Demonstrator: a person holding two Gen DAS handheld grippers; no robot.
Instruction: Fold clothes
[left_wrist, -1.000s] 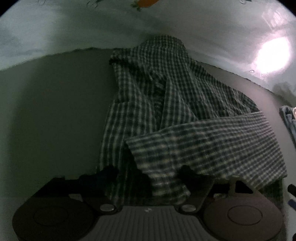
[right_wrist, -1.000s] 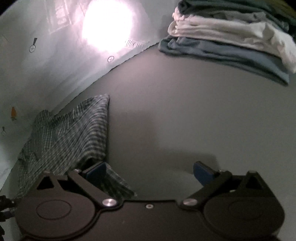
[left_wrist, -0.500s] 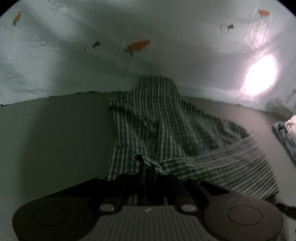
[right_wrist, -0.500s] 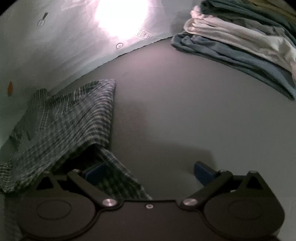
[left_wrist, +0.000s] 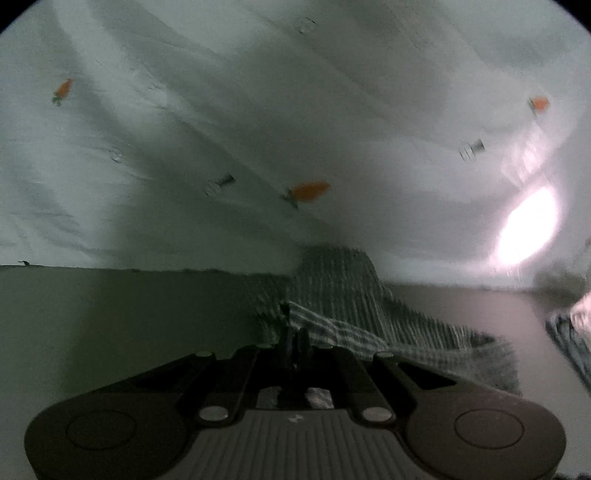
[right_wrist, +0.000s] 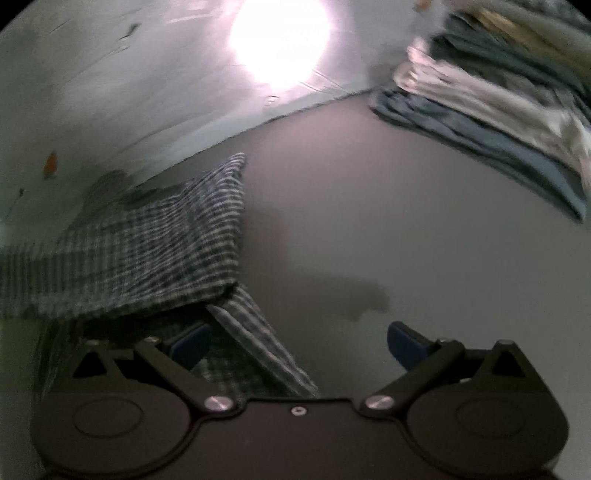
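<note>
Since a second ago the left gripper (left_wrist: 294, 338) has snapped closed from a wide spread and risen, so its view now takes in far more of the pale backdrop and less of the cloth. Its jaws are pinched together at the lower middle of the left wrist frame, clenched on an edge of the checked shirt (left_wrist: 332, 295), which drapes away from the tips toward the lower right and runs up to the frame's centre. Beyond it the grey table (left_wrist: 129, 314) fills the lower left, and the white sheet with small carrot prints (left_wrist: 258, 129) covers the upper half, with a bright glare at the right edge.

In the right wrist frame the right gripper (right_wrist: 299, 341) stands spread wide at the bottom, its blue pads (right_wrist: 404, 341) well apart. A fold of the checked shirt (right_wrist: 166, 251) lies beside the left-hand pad and partly between the two, but neither pad presses on it. The shirt stretches from there to the left edge, lifted off the grey table (right_wrist: 406, 221). A stack of folded clothes (right_wrist: 498, 92) sits at the upper right, blurred.
</note>
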